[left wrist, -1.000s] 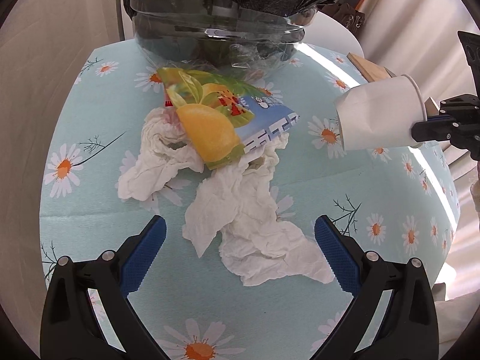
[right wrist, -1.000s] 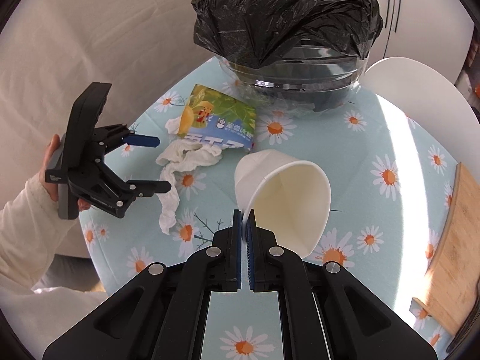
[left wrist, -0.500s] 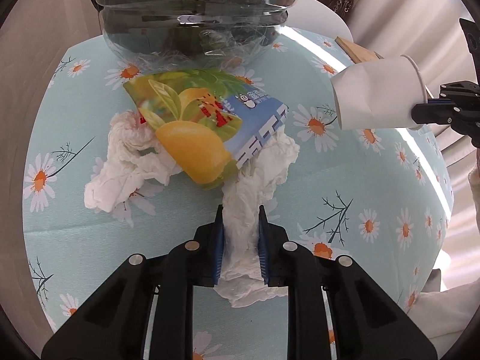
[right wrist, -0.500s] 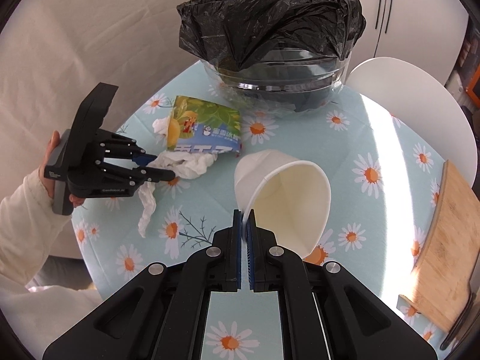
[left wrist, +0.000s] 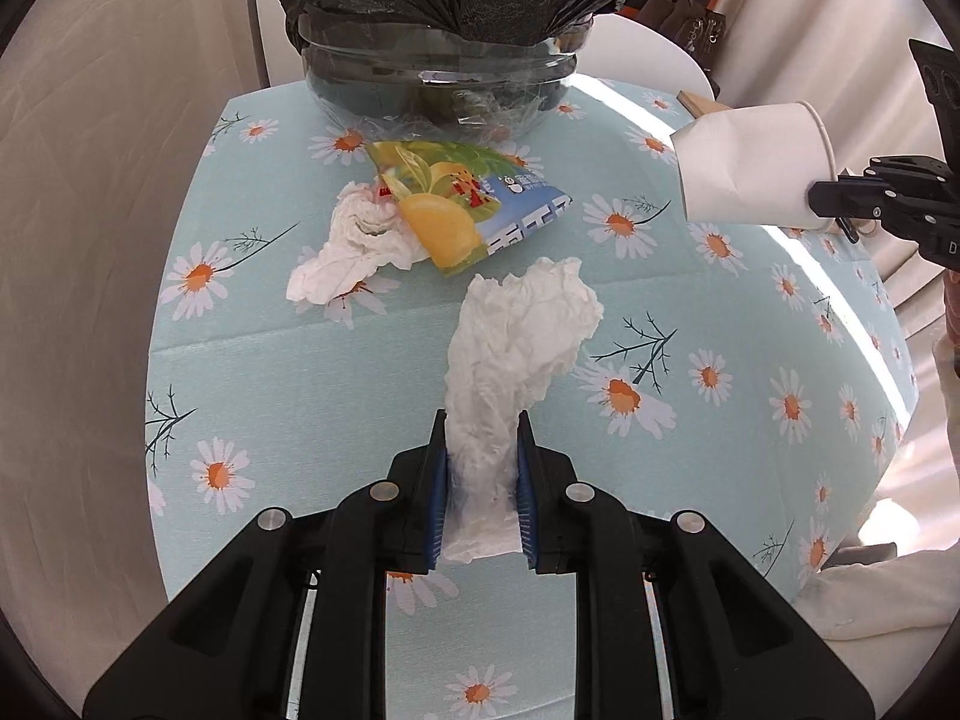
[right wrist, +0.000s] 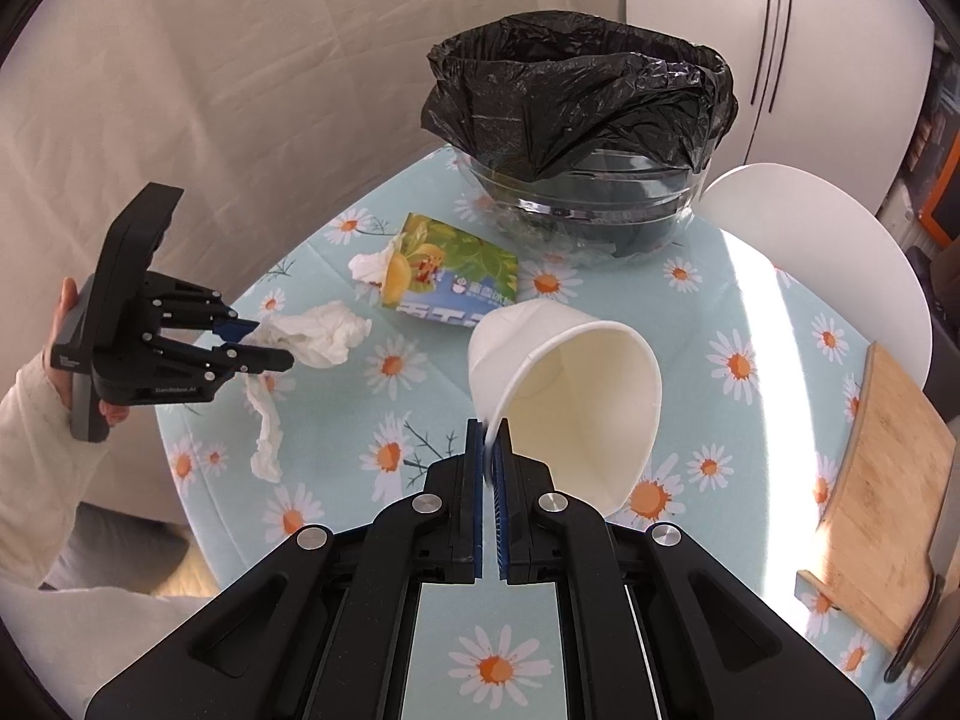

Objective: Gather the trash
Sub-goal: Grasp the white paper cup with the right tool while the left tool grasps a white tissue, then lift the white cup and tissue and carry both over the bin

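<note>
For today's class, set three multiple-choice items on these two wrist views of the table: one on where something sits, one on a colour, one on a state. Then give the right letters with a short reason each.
1. Where is the snack packet?
A. inside the bin
B. on the tablecloth in front of the bin
C. in the right tongs

2. What colour is the bag lining the bin?
A. black
B. white
C. blue

3. What are the left tongs doing?
A. standing wide open over bare cloth
B. gripping the wooden board
C. gripping a crumpled tissue

Answers:
1 B, it lies flat on the tablecloth near the bin's base.
2 A, the crinkled liner over the rim is black.
3 C, the tissue is pinched between the blue pads; the right tongs hold the paper cup.
</note>
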Demonstrator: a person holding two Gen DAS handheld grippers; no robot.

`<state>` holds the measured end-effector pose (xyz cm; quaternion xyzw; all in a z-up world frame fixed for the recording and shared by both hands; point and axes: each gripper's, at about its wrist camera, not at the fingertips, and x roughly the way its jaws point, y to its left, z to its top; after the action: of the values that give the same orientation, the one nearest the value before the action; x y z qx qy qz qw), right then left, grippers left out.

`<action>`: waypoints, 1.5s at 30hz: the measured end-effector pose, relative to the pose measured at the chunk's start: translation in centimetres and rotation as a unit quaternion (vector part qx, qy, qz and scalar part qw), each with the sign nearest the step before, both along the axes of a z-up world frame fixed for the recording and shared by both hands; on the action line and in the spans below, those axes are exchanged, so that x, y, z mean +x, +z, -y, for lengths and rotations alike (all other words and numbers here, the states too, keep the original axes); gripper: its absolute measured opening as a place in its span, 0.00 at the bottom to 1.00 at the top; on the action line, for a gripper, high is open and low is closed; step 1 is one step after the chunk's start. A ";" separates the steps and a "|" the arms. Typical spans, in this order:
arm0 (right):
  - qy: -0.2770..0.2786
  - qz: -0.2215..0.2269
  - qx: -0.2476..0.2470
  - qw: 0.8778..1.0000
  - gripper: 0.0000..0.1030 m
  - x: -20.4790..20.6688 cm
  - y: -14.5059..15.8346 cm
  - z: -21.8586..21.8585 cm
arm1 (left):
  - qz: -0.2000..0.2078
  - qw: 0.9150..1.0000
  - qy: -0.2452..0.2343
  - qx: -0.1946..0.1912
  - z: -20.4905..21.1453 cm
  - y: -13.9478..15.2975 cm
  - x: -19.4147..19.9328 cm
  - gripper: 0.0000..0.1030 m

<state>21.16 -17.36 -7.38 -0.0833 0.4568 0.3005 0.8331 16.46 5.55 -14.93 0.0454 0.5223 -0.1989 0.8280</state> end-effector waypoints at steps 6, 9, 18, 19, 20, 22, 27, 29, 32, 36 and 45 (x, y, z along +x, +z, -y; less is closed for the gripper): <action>0.003 0.021 0.010 1.000 0.03 -2.6 1.4 -0.1 | 0.018 0.999 0.007 0.029 -0.5 2.2 -2.3 0.20; 0.003 0.033 0.016 0.999 0.03 -3.8 2.2 0.0 | 0.029 0.999 0.013 0.034 -0.8 3.2 -3.3 0.20; -0.001 0.074 0.009 0.997 0.03 -6.1 5.0 1.0 | 0.076 0.996 0.021 0.039 -0.8 7.6 -5.4 0.20; -0.001 0.077 0.006 0.997 0.03 -6.2 5.3 1.2 | 0.079 0.996 0.023 0.039 -0.8 8.1 -5.3 0.20; -0.004 0.082 0.003 0.997 0.03 -6.2 5.7 1.4 | 0.083 0.995 0.025 0.041 -0.7 8.6 -5.2 0.20; -0.010 0.088 0.002 0.996 0.03 -6.3 6.4 1.8 | 0.090 0.995 0.027 0.042 -0.5 9.5 -4.9 0.20; -0.015 0.101 -0.004 0.995 0.03 -6.1 7.6 2.6 | 0.109 0.992 0.027 0.054 0.1 11.9 -4.2 0.20; -0.016 0.105 0.000 0.994 0.03 -5.9 8.1 2.7 | 0.118 0.991 0.022 0.052 0.2 12.9 -3.8 0.20; -0.015 0.114 -0.003 0.993 0.03 -5.2 8.9 2.6 | 0.134 0.989 0.018 0.056 0.2 14.2 -3.0 0.20; -0.014 0.127 -0.007 0.992 0.03 -3.9 10.2 2.2 | 0.150 0.987 0.008 0.053 0.1 15.7 -1.1 0.20; -0.024 0.144 -0.002 0.989 0.03 0.6 13.2 0.8 | 0.163 0.986 -0.012 0.044 -0.5 17.5 5.1 0.20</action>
<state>21.79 -18.17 5.81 -0.1166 0.3350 0.2641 0.8969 21.57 6.09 2.61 0.1204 0.3882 -0.1756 0.8967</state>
